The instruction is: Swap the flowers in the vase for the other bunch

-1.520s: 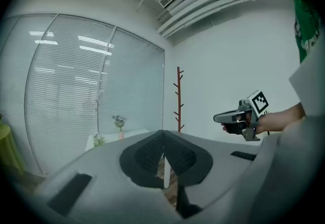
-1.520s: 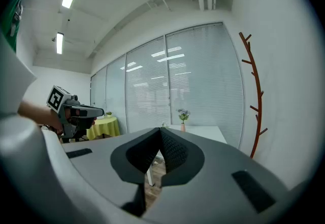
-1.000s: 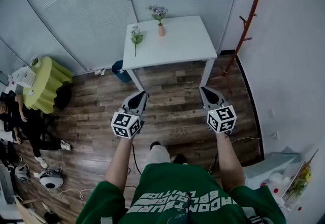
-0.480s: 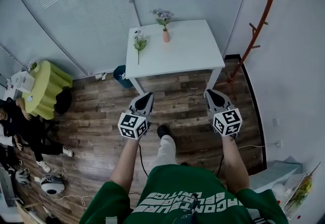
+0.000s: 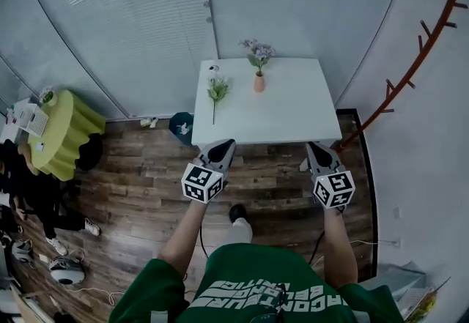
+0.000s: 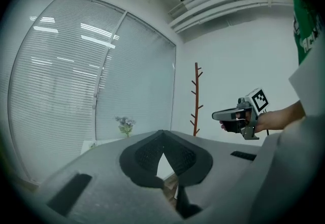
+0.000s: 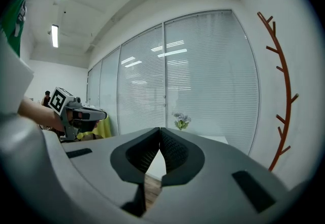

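Note:
A white table (image 5: 286,113) stands ahead against the glass wall. On it a small pink vase (image 5: 259,83) holds purple flowers (image 5: 256,50). A second bunch with white blooms and a long green stem (image 5: 215,91) lies flat to the vase's left. My left gripper (image 5: 226,144) and right gripper (image 5: 315,146) hang level over the wooden floor just short of the table's near edge, both shut and empty. The left gripper view shows its jaws (image 6: 161,131) meeting, with the vase flowers (image 6: 125,125) far off. The right gripper (image 7: 160,129) also faces those flowers (image 7: 181,120).
A red-brown branch-like coat stand (image 5: 418,58) rises at the right wall. A blue bin (image 5: 181,126) sits under the table's left corner. A yellow-green round seat (image 5: 62,124) and a seated person (image 5: 29,190) are at the far left.
The person has walked toward the table, which now sits lower and nearer in the head view. Both grippers came forward together and stayed shut.

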Demonstrator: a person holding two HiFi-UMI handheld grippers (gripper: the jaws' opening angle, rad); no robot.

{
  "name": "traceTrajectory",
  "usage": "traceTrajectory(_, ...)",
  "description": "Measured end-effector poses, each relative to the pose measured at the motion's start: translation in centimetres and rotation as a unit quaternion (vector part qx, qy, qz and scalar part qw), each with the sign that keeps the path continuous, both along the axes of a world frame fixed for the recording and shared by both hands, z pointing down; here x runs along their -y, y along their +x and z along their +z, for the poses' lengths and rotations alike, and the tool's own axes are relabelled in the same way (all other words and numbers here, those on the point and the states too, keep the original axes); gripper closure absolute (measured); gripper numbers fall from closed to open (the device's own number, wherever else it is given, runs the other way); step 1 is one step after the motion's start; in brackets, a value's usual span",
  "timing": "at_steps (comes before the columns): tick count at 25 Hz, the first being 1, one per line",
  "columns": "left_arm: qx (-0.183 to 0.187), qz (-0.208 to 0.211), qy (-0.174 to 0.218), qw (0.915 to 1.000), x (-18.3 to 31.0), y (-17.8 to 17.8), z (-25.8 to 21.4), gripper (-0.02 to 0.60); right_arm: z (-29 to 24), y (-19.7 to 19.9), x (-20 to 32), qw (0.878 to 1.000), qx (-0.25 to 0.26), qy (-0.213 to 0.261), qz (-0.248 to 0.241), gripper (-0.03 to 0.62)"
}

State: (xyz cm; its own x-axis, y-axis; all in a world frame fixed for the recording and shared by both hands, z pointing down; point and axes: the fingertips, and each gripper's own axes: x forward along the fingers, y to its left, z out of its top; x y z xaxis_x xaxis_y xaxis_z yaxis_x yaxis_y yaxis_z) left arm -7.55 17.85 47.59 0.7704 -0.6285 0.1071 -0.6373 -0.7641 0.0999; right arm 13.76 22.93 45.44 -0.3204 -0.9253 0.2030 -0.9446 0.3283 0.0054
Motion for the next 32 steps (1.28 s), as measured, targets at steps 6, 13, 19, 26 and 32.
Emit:
traceTrajectory(6,-0.007,-0.003,0.005,1.0000,7.1,-2.1,-0.5,0.574,-0.3,-1.6,7.4,1.000,-0.012,-0.002,-0.001,0.580)
traceTrajectory(13,-0.001,-0.001,-0.009,1.0000,13.5,-4.1,0.7,0.575,0.6,-3.7,13.9,1.000,-0.003,-0.004,-0.004,0.580)
traceTrajectory(19,0.003,0.014,-0.012,0.9998,16.1,-3.9,1.2,0.575,1.1,-4.5,16.7,1.000,-0.007,-0.009,0.000,0.580)
traceTrajectory(26,0.003,0.019,-0.013,0.9997,18.4,-3.4,1.5,0.575,1.3,-4.5,19.4,1.000,-0.013,-0.008,-0.003,0.580)
traceTrajectory(32,0.010,0.031,-0.008,0.9994,20.5,-1.8,1.9,0.575,1.7,-4.6,22.9,1.000,-0.019,-0.008,-0.011,0.580)
